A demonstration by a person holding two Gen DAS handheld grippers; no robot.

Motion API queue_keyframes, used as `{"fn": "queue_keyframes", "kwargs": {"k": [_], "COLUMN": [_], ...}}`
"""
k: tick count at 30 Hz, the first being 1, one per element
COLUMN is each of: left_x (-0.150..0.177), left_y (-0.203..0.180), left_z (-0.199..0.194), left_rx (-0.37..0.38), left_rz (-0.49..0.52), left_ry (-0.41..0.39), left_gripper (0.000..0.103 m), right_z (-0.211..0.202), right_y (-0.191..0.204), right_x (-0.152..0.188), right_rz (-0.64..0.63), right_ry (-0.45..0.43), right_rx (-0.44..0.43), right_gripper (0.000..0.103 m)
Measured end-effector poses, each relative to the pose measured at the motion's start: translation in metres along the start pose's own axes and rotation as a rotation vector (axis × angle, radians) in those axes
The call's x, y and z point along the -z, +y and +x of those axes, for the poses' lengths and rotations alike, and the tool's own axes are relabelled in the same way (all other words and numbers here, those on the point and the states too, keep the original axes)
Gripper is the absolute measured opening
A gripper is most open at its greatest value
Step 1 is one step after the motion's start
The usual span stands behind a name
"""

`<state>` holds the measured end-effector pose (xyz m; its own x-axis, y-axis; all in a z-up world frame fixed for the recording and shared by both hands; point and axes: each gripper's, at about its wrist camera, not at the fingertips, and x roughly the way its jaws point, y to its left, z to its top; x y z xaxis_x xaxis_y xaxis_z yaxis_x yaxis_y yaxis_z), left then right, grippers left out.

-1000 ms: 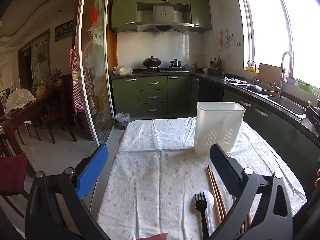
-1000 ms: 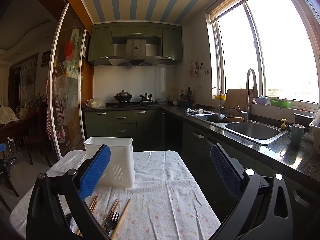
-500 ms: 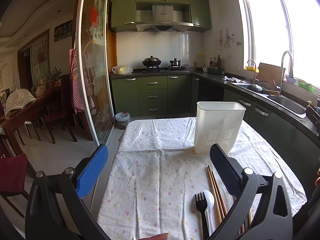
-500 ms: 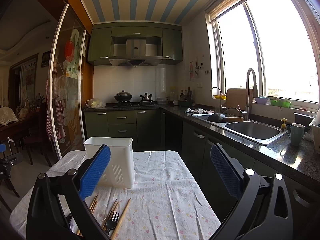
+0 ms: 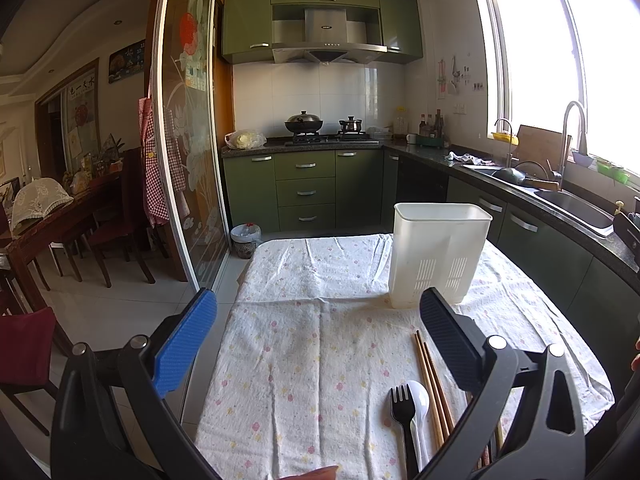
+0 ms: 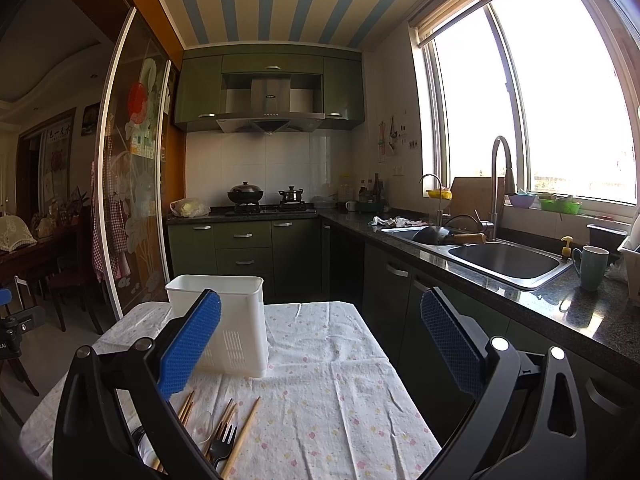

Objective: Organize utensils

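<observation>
1. Both tongs are spread wide and hold nothing. The left gripper (image 5: 318,330) has one blue pad and one black pad. The right gripper (image 6: 320,334) has two blue pads.

2. Both hang above a small table with a flowered tablecloth (image 5: 320,340). Neither one touches anything on it.

3. A white utensil holder (image 5: 438,254) stands upright on the cloth, toward the far side of the table. It is tall, open at the top, and has small slots low on its walls. I cannot see inside it.

4. The utensils lie flat on the cloth at the near side, closer than the holder and apart from it.

5. In the left view, a black fork (image 5: 402,400) lies next to a white spoon (image 5: 419,394). They look like they touch. Just to the right of the spoon lie brown chopsticks (image 5: 430,376), pointing toward the holder. The black finger of the left gripper hides part of them.

6. In the right view, the fork (image 6: 222,442) lies between chopsticks, and one light chopstick (image 6: 242,436) lies tilted beside it. The left finger of the right gripper hides more utensils, and a see-through spoon (image 6: 202,424) shows faintly there.

7. Behind the table is a kitchen with green cabinets (image 5: 306,190). Two pots sit on the stove (image 5: 320,138). A sink (image 6: 504,260) is under the bright window on the right, with a green mug (image 6: 592,268) near it.
</observation>
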<state>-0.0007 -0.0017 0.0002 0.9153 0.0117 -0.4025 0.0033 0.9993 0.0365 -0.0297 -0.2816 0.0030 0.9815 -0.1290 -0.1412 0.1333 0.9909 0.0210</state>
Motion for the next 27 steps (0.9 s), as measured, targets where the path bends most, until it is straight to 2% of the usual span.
{"fn": "queue_keyframes", "kwargs": {"k": [16,22,24,27], "left_x": [0.002,0.009,0.01,0.012], "left_y": [0.001,0.002,0.003,0.007], "left_z": [0.002,0.011,0.015,0.031], "left_rx": [-0.001,0.009,0.031,0.065], "left_rz": [0.001,0.008,-0.011,-0.049], "left_ry": [0.005,0.037,0.065,0.195], "left_gripper": [0.097,0.097,0.097,0.097], "right_z": [0.001,0.007,0.01,0.015], "right_y": [-0.001,-0.004,-0.006,-0.01], "right_x": [0.001,0.005,0.006,0.007], "right_rz": [0.003,0.011,0.024,0.063], "right_ry": [0.003,0.01,0.029,0.066], "right_rx": [-0.002,-0.017,-0.039,-0.07], "right_gripper": [0.099,0.099,0.099,0.099]}}
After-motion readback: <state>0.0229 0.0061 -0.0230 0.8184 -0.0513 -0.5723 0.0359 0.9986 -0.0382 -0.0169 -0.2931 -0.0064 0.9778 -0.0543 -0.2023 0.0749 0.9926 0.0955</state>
